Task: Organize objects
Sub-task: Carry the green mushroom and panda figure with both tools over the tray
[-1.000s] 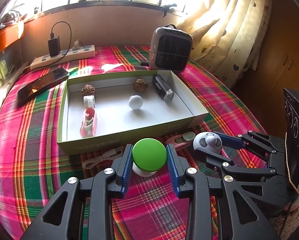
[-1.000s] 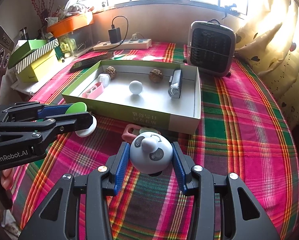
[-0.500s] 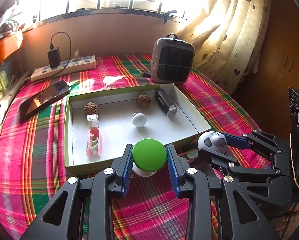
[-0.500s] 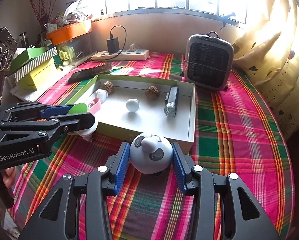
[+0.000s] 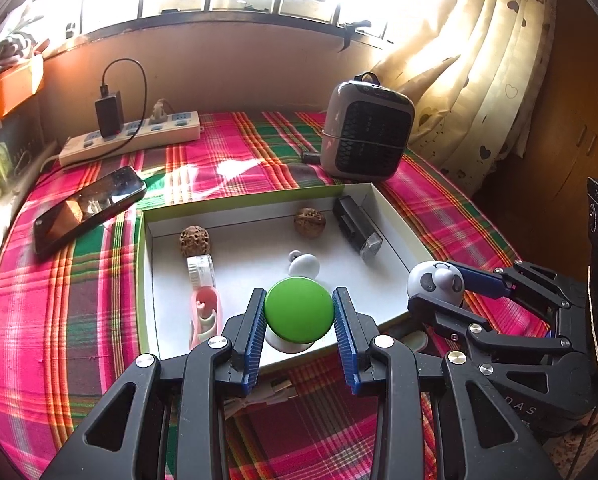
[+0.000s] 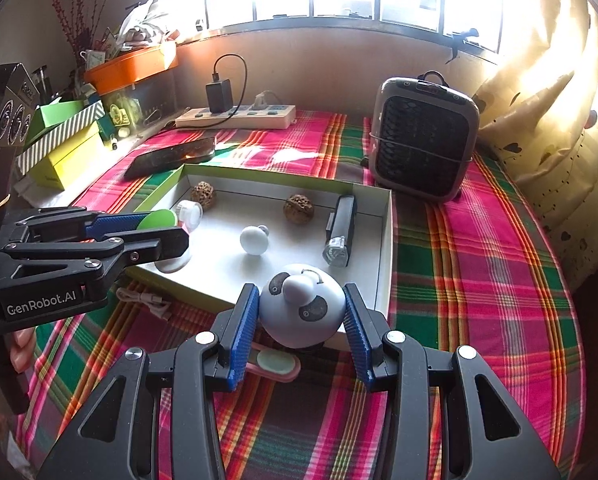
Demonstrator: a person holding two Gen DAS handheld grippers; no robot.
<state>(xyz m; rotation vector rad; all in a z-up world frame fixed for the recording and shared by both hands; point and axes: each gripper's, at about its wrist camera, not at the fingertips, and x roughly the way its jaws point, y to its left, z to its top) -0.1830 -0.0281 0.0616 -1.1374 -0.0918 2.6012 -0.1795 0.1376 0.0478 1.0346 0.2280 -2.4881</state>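
Observation:
My left gripper (image 5: 299, 314) is shut on a green-capped white knob (image 5: 299, 308) and holds it above the front edge of the open white box (image 5: 383, 204). My right gripper (image 6: 301, 318) is shut on a grey panda-faced ball (image 6: 301, 306), held over the box's front right corner. The left gripper (image 6: 155, 230) also shows in the right wrist view, the right gripper (image 5: 439, 286) in the left wrist view. Inside the box lie two walnuts (image 5: 195, 240) (image 5: 309, 221), a white knob (image 5: 304, 266), a black lighter-like device (image 5: 357, 228) and a pink-and-white clip (image 5: 205, 300).
A pink item with a pale green pad (image 6: 275, 362) and a white cable (image 6: 147, 300) lie on the plaid cloth in front of the box. A phone (image 5: 87, 208), a power strip (image 5: 131, 138) and a small heater (image 5: 365, 136) stand behind it. Boxes (image 6: 63, 144) are stacked at the left.
Both grippers have lifted and moved forward with their objects, from the cloth in front of the box to above its front edge.

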